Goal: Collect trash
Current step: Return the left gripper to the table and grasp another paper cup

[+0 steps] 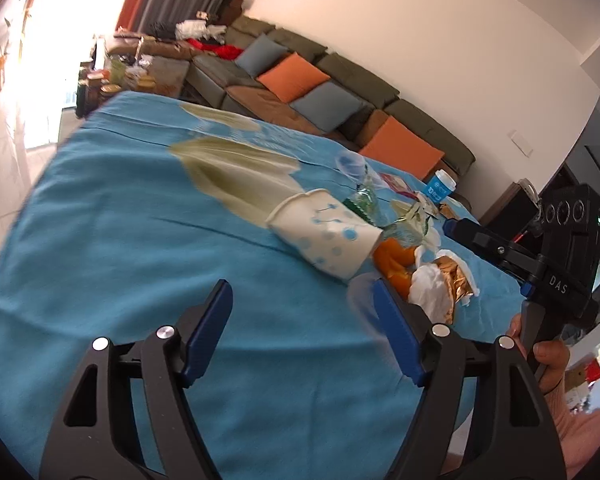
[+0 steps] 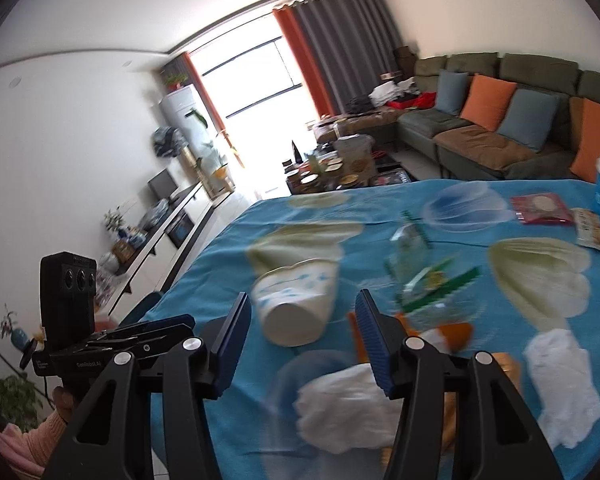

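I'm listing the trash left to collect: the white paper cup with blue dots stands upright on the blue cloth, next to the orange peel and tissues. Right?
Not quite. The cup lies on its side on the cloth, not upright; the left wrist view shows its open mouth facing sideways, and the right wrist view shows its base. The rest holds: peel and tissues lie beside it.

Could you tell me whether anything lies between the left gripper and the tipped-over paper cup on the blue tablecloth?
Nothing visible does. The left gripper is open and empty, and only bare tablecloth lies between it and the paper cup. The orange peel and crumpled tissue lie off to the cup's right.
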Demonstrator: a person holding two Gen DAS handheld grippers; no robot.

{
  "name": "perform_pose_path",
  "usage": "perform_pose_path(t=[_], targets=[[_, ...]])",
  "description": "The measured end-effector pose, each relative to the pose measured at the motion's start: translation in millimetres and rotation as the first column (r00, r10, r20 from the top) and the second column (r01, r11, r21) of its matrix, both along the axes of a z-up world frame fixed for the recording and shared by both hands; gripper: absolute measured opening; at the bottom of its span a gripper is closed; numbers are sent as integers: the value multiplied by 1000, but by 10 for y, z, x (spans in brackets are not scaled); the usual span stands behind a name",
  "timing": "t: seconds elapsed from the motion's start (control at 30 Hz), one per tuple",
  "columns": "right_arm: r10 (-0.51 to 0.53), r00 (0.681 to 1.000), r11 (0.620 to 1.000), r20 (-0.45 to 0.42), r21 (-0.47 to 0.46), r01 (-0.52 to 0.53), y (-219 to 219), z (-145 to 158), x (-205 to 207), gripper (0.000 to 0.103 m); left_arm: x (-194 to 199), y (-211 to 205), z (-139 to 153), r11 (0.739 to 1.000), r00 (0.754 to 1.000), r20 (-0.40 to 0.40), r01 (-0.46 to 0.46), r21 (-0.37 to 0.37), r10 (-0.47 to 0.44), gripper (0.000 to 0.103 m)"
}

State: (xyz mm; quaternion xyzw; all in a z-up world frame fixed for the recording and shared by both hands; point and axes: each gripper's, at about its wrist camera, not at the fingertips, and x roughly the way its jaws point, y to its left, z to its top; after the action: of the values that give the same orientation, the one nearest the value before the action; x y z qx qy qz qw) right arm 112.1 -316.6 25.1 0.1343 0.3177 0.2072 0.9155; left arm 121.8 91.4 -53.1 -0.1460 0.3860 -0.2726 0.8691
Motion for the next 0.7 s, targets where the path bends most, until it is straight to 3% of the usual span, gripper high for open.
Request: perform_pose_path(t=[0.23,0.37,0.6,0.7], targets=[[-92,996,996,13,18,92,-452,-33,35,54,441,-389,-147,999,994,-103,32,-38,-35,73],[-128,992,991,2,29,128,-623,-78,83,56,670,-422,-262,994,984,-172,30,-102,-47,77],[-134,988,987,-73,76,139,-858,-231,354,67,923,-490,-382,985,972,-229,8,-171,-48,83],[-115,987,987,-112,100,127,-884,-323,485,70,998,-513,-404,982,971,-235,3,-188,-48,77]])
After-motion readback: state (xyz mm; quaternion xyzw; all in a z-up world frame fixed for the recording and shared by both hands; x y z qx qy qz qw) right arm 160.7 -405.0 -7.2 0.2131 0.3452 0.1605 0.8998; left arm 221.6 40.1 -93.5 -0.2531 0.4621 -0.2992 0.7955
